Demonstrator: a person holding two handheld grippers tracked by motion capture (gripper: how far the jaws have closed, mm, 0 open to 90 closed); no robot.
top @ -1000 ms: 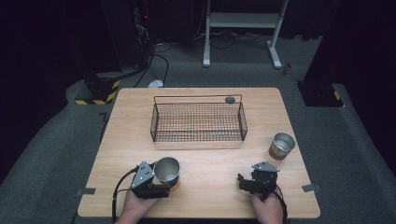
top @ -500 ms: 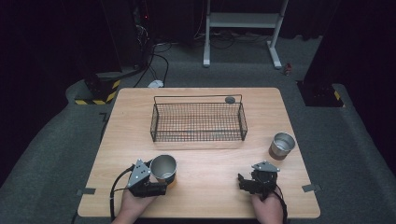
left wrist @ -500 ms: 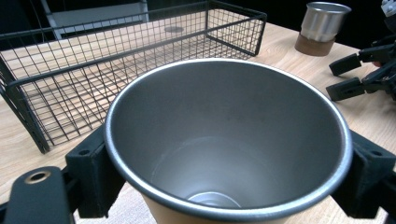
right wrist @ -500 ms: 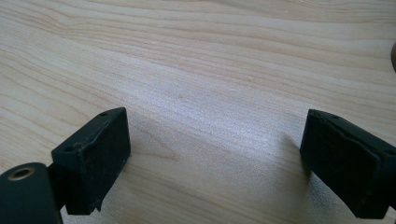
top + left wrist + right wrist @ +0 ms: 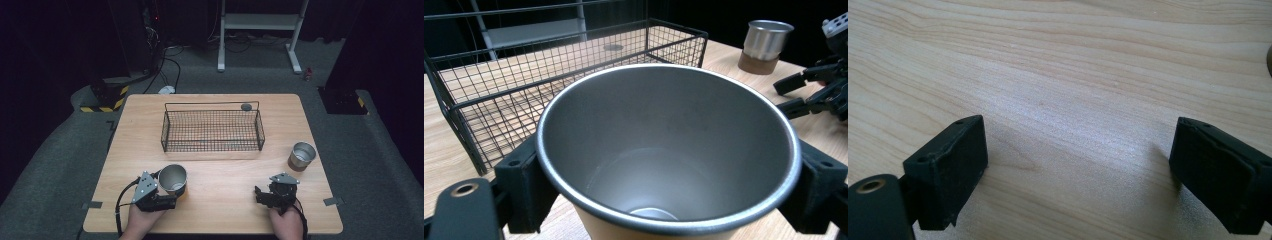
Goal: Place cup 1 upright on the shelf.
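The left gripper [image 5: 167,192] is clamped on a steel cup [image 5: 173,178], one black jaw pressed against each side of it just below the rim. The cup stands upright, mouth up, near the front-left of the wooden table [image 5: 220,220]; whether its base rests on the wood or sits just above it is hard to tell from here. In the left gripper view the cup [image 5: 669,155] is right up close, its inside bare and grey. Behind it sits a black wire basket [image 5: 212,131], well apart from the cup, with a small dark round thing [image 5: 246,106] by its back rim. Over at the right, a second steel cup [image 5: 302,156] stands upright on its own, near the table's right edge. The right gripper [image 5: 262,194] sits low at the front-right, jaws spread wide with nothing between them. In the right gripper view they frame bare table wood [image 5: 1073,100].
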